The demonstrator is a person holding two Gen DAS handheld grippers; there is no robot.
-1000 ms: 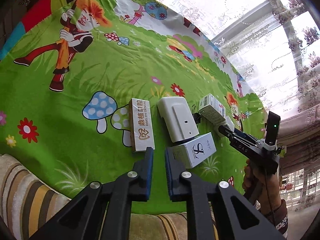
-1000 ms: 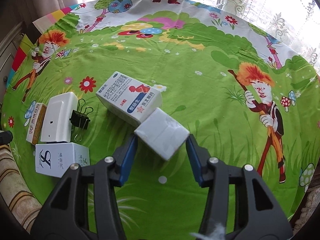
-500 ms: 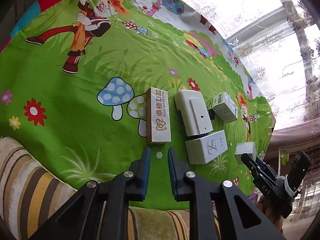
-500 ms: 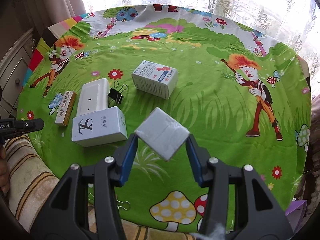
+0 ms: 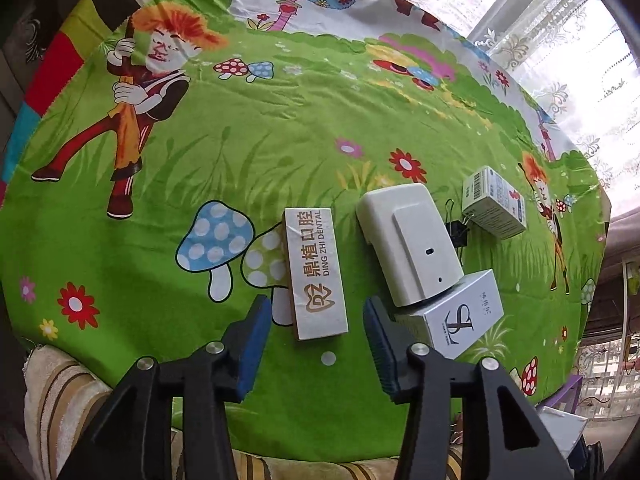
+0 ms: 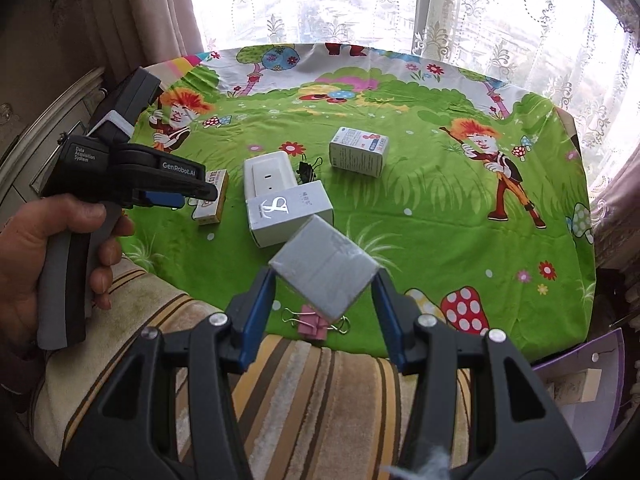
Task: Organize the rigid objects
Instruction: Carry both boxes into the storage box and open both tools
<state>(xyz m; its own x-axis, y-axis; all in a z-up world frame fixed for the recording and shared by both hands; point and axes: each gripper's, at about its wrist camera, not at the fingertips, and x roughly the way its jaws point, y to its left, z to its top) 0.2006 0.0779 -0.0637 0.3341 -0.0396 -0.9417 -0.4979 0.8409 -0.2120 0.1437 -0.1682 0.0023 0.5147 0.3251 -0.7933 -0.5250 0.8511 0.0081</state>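
**Grey block in the right grip, left jaws parting over the dental box**

The right hand-held gripper (image 6: pixel 324 280) is clamping a grey wrapped block (image 6: pixel 324 266) by two opposite corners, holding it in the air above the near edge of the bench (image 6: pixel 440 208), which is wearing a green cartoon cloth. A pink binder clip (image 6: pixel 316 325) is lying on the cloth just under the block.

The left hand-held gripper (image 5: pixel 316 330) has just been opening its jaws; they are now standing partly apart with nothing pressed between the pads, hovering at the near end of the long dental box (image 5: pixel 316 272). From the right wrist view, a hand (image 6: pixel 36 240) is gripping its handle at the left.

To the right of the dental box, a white plastic device (image 5: pixel 412 240) is lying flat, its near end touching a white carton with a black monogram (image 5: pixel 460 312). That carton is sitting right beside the left gripper's right finger. A black binder clip (image 5: pixel 456 228) is lying between the device and a white-and-blue medicine box (image 5: pixel 494 204), which is sitting farther back, apart from the others.

A striped cushion (image 6: pixel 320 392) is running along the near rim. No containers are holding anything here.
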